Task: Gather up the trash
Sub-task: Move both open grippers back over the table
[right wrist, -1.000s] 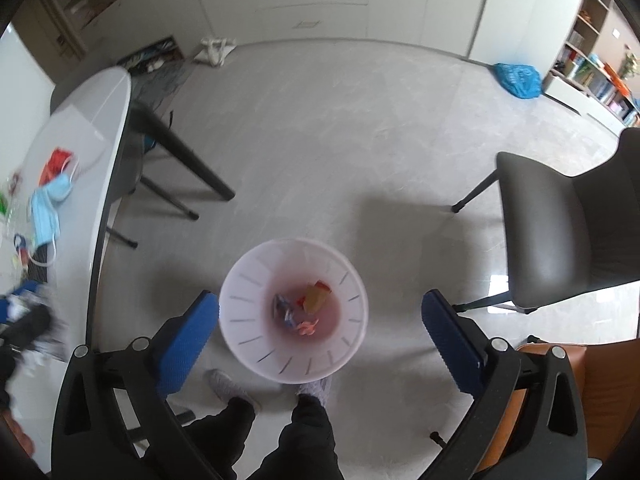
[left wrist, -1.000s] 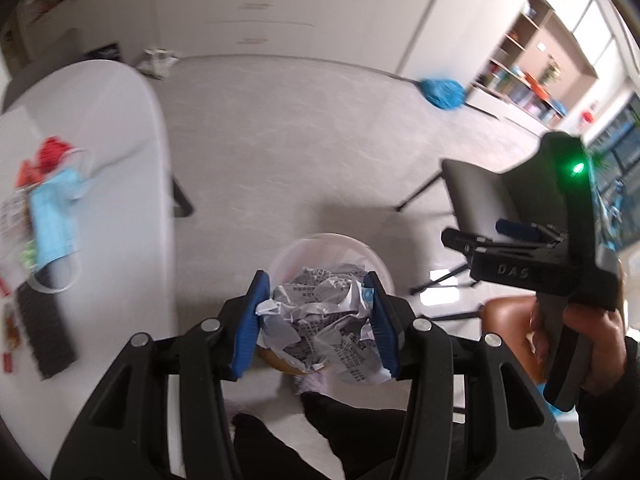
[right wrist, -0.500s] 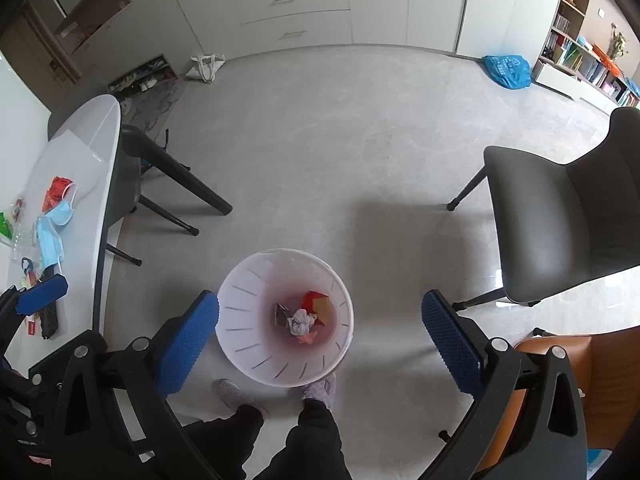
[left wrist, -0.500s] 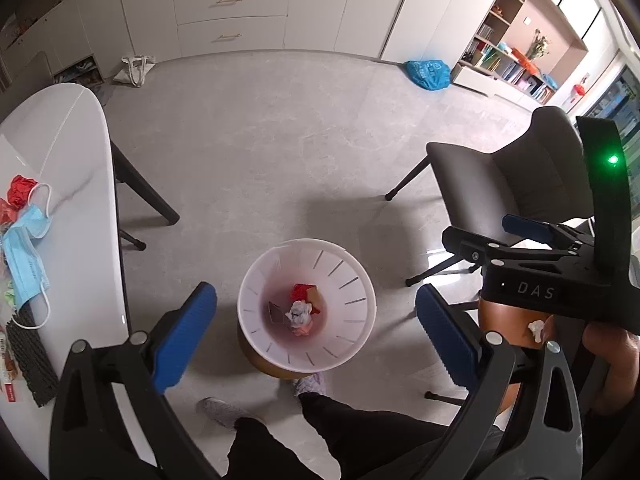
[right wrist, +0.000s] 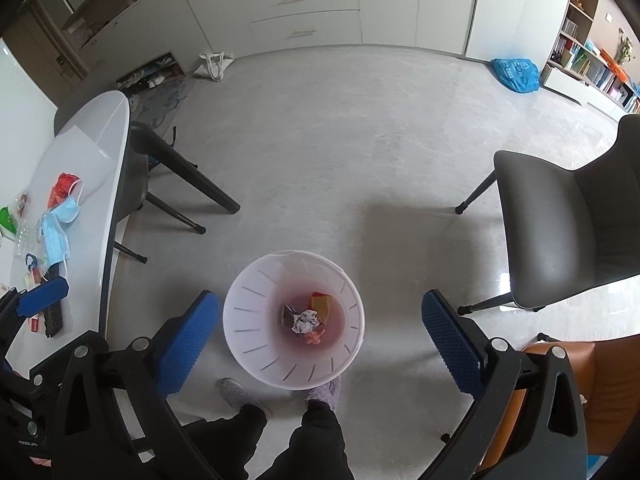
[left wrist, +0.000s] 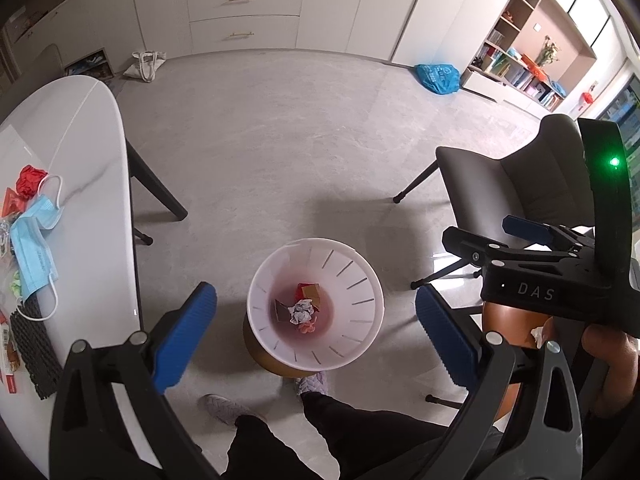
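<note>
A white bin (left wrist: 360,332) stands on the floor directly below both grippers. In it lies a crumpled printed paper ball (left wrist: 301,311) among red and orange wrappers. My left gripper (left wrist: 315,314) hangs above the bin, open, with nothing between its blue pads. The right wrist view shows the same bin (right wrist: 248,344) and paper ball (right wrist: 305,320) under my right gripper (right wrist: 320,320), which is also open and empty. More trash lies on the white table (left wrist: 92,160) at the left: blue face masks (left wrist: 34,248), a red crumpled wrapper (left wrist: 30,180) and a black mesh piece (left wrist: 32,344).
A grey chair (right wrist: 560,232) stands to the right of the bin and an orange chair (right wrist: 592,392) at the lower right. The person's feet (left wrist: 312,384) touch the bin's near side. A blue bag (left wrist: 438,78) lies far off by the shelves.
My left gripper was shut on the crumpled paper above the bin, then opened; the paper now lies in the bin. The right gripper stayed open and hardly moved.
</note>
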A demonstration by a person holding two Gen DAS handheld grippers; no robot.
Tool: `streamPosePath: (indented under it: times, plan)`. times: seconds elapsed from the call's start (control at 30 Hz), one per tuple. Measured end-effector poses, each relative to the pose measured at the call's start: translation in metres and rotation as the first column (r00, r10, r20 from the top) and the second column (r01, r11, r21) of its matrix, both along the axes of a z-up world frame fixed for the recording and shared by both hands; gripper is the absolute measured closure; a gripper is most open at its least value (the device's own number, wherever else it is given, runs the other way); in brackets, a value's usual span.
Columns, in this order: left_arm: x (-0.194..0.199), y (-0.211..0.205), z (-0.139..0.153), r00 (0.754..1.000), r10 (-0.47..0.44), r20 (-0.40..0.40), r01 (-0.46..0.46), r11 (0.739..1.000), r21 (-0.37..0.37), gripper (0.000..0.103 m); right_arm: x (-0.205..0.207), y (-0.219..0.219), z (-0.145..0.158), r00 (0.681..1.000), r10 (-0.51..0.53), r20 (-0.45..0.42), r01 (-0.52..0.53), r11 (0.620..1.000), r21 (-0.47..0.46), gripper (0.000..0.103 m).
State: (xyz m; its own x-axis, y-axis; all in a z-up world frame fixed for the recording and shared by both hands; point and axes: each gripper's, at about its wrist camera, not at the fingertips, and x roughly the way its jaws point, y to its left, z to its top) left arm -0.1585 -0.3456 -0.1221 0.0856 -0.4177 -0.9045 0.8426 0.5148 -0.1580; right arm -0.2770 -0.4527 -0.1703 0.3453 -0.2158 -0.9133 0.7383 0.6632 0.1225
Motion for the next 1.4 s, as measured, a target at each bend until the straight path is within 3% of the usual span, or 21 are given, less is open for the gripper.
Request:
streamPosePath:
  times: [0.33,0.77,1.13,1.4]
  plan:
    - [0.030,0.040,0.013,0.992,0.122,0.025,-0.121,0.992,-0.016,0.008,0.033,0.024,0.005,0.998,0.064,0.027,-0.064,0.998,0.012,0.002]
    - [0.087,0.138,0.036,0.942,0.321,0.097,-0.319,0.947,-0.028,0.008,0.123,0.099,0.020,0.964,0.245,0.101,-0.249,0.968,0.023,0.003]
    - [0.130,0.217,0.038,0.872,0.481,0.093,-0.478,0.877,-0.050,0.008,0.191,0.155,0.032,0.927,0.346,0.142,-0.353,0.936,0.022,0.003]
    - [0.163,0.276,0.039,0.802,0.591,0.085,-0.588,0.807,-0.058,0.008,0.281,0.201,0.026,0.876,0.463,0.136,-0.466,0.885,-0.010,0.003]
